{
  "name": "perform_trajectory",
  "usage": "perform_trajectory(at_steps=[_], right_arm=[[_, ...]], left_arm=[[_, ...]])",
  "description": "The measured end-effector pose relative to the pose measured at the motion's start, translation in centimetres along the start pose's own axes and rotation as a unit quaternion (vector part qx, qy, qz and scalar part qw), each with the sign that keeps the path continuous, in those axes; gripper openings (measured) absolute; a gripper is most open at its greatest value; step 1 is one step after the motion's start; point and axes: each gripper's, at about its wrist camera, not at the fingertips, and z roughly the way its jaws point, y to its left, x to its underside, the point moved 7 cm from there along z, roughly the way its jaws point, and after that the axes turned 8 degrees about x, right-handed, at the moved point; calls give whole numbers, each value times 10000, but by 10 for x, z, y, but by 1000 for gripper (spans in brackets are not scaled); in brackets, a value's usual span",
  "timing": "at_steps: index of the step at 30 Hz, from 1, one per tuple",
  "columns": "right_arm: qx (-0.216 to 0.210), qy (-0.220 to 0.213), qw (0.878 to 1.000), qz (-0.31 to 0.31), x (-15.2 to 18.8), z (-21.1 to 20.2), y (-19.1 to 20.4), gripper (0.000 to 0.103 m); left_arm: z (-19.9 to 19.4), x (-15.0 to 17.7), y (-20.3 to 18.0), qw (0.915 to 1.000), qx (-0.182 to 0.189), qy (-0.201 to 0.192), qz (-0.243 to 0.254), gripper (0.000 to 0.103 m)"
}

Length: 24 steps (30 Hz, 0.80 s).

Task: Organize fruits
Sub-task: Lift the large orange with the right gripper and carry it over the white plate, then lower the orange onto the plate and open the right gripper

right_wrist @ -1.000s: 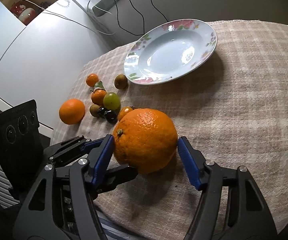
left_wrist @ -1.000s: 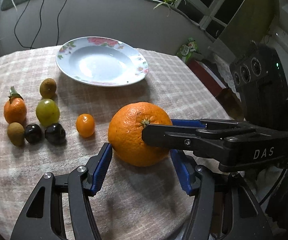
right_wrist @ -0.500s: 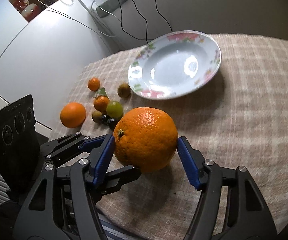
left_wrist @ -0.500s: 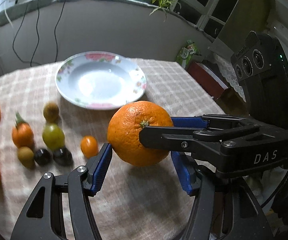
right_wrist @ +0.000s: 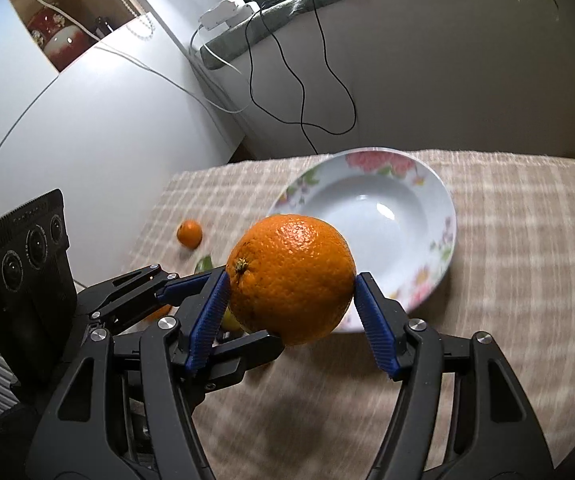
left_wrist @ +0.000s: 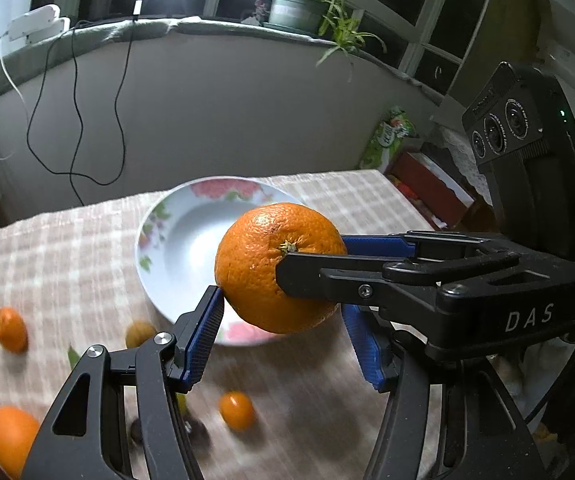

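A big orange (left_wrist: 271,264) hangs in the air in front of the white flowered plate (left_wrist: 167,240), clear of the checked cloth. My left gripper (left_wrist: 281,304) is shut on it, blue pads at its left and right sides. My right gripper (left_wrist: 311,256) reaches in from the right and is shut on the same orange. In the right wrist view the orange (right_wrist: 291,276) sits between the right gripper's (right_wrist: 291,284) pads, and the left gripper (right_wrist: 243,308) comes in from the left, one finger under the fruit. The plate (right_wrist: 387,208) lies just beyond, with nothing in it.
On the cloth to the left lie a small mandarin (left_wrist: 9,328), a kiwi (left_wrist: 139,334), a kumquat (left_wrist: 236,410), another orange (left_wrist: 11,440) and dark fruits (left_wrist: 195,432), partly hidden by the fingers. Cables (right_wrist: 287,80) hang down the wall behind. The table edge (left_wrist: 407,208) drops off at right.
Both grippers have lifted the big orange off the cloth and carried it toward the plate. The small fruits have slid down and left in the views.
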Motion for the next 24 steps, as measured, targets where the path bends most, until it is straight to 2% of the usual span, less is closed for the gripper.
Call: perform_trajectory(at_steps=[9,14,18,24], right_arm=[[-64,156,9998,103,-22,49,-20,67],[-123,189,9996,152,-25,62,-34,67],[-82,224,9996,148,-27,72,-40,67],[-38,261,9996,31,-36,79,-40,67]], left_arm=[[36,-13,36,9993,-74,82,-345,61],[51,-15,39,9994,-176,167,-253,60],[62,-16,42,9987,-224,214,-398,60],[64,-22,44,9988,-342,193,-308,61]])
